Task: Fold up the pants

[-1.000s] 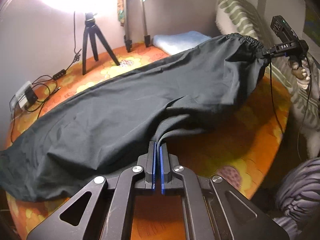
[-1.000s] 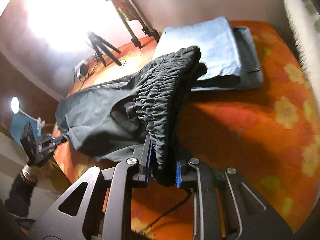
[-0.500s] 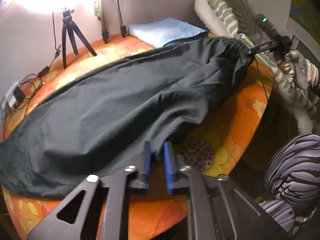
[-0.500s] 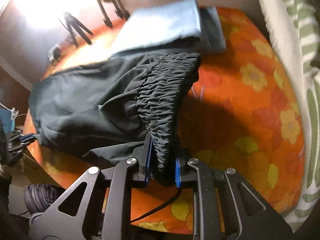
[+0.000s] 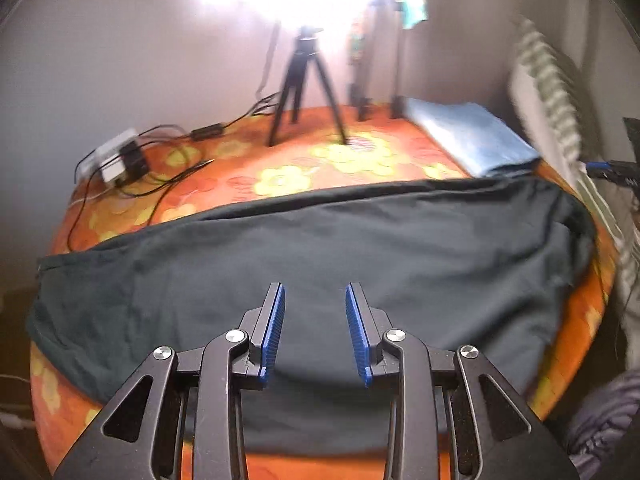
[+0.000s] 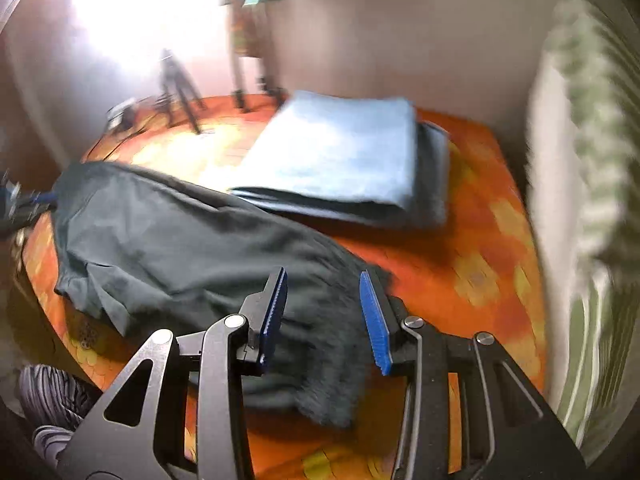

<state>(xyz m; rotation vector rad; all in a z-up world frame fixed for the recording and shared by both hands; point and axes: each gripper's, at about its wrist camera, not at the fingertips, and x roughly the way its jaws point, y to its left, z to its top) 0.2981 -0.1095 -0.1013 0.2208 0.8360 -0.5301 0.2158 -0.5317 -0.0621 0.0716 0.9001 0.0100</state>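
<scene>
The black pants (image 5: 320,248) lie flat and lengthwise across the orange flowered bed (image 5: 280,168), legs to the left, waist to the right. My left gripper (image 5: 315,332) is open and empty, just above the pants' near edge. In the right wrist view the pants (image 6: 180,240) stretch away to the left and their gathered elastic waistband (image 6: 336,360) lies below my right gripper (image 6: 324,316), which is open and holds nothing. The right gripper also shows at the right edge of the left wrist view (image 5: 612,168).
A folded light-blue towel on a grey one (image 6: 340,160) lies at the bed's far right. A black tripod (image 5: 304,92), cables and a power strip (image 5: 116,160) stand at the back. A striped pillow (image 5: 552,92) leans on the right. Bright lamp glare is behind.
Both grippers have opened and let go of the pants. The pants have dropped and now lie flat on the bed. Both grippers have pulled back slightly.
</scene>
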